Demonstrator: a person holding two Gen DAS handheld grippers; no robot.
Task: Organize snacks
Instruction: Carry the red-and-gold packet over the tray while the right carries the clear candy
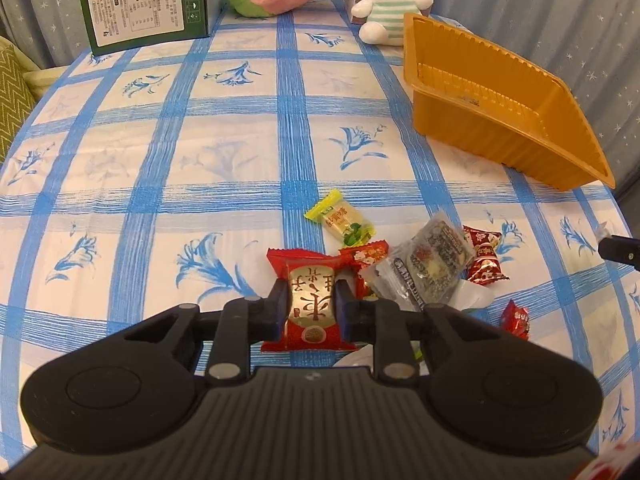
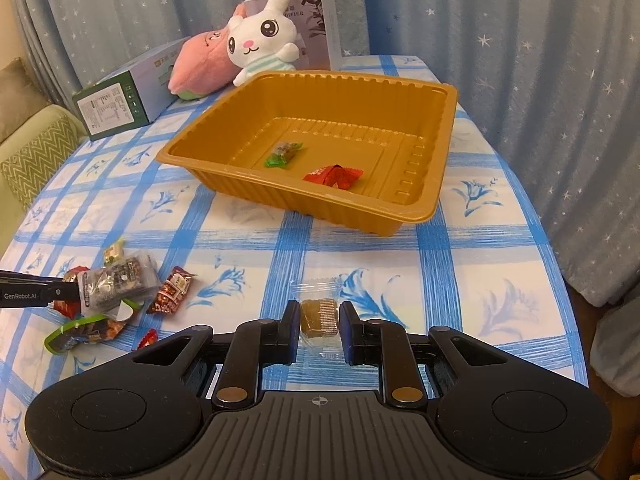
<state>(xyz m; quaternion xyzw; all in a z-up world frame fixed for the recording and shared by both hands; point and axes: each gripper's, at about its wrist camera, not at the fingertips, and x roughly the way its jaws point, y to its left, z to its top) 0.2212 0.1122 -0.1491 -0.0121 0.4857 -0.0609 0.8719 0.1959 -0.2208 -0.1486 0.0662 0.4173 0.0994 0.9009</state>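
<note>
A white plush rabbit, pink plush and green carton stand behind.

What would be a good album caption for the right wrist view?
Right gripper holding a clear-wrapped brown snack, facing a gold tray with two snacks already inside.

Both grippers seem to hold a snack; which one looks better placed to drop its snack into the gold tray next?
Probably the right gripper: its clear-wrapped brown snack faces the gold tray directly.

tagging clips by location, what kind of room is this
Probably a home living or dining room: a table under a blue-checked floral tablecloth, blue star-print curtains behind it, and a white plush rabbit toy beside a green zigzag-patterned cushion.
</note>
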